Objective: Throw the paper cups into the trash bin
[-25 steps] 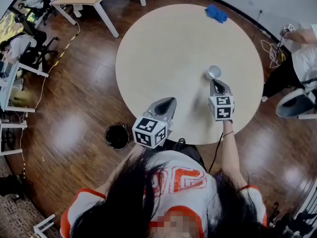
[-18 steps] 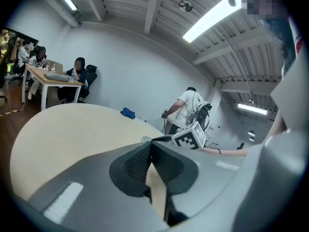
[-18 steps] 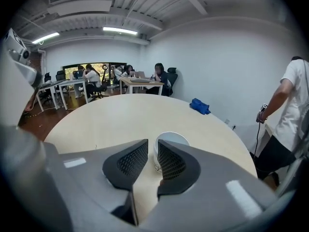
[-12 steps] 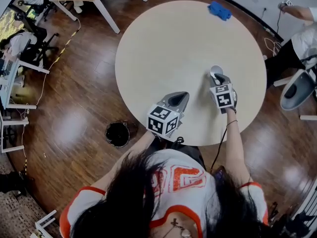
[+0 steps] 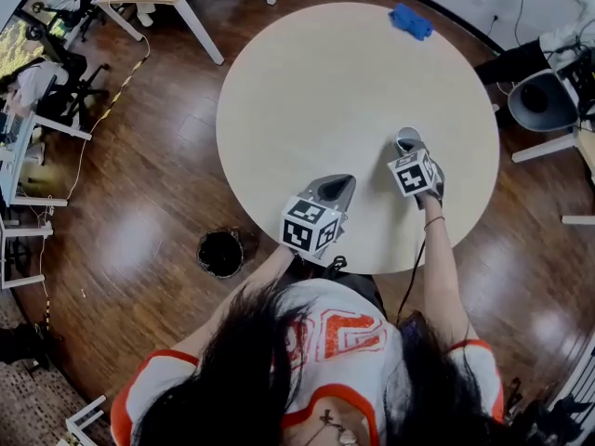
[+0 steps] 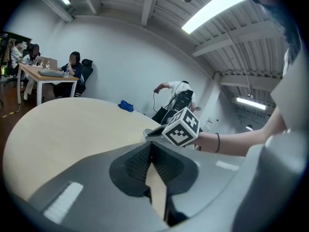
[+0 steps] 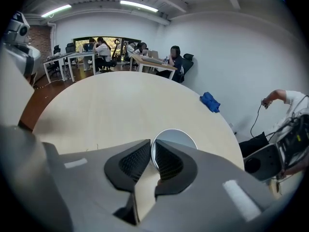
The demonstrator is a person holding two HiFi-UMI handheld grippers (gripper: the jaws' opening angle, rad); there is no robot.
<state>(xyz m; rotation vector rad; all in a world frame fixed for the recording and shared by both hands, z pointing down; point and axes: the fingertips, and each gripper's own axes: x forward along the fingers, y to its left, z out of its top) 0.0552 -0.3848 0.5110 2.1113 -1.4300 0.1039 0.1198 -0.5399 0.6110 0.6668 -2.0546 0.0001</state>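
Grasp stage of the disposal task. The right gripper (image 7: 151, 149) has its jaws drawn narrow onto the near wall of the single paper cup (image 7: 176, 138), one pad inside the rim and one outside. The cup sits mouth-up at the person's right on the round table (image 5: 307, 91); whether its base has left the surface cannot be told. The left gripper (image 6: 149, 149) hovers over the near table edge with its jaws pressed together and nothing between them. The trash bin (image 5: 220, 254) stands on the floor to the person's left, well apart from the cup, with the left gripper lying between the two. A blue object (image 5: 410, 22) rests at the far edge and plays no part. Likely hazards: a one-wall pinch on thin paper may buckle the rim or let the cup pivot and slip during the carry; the crossing path may clip the left gripper; and release above so small an opening may send the cup onto the floor.
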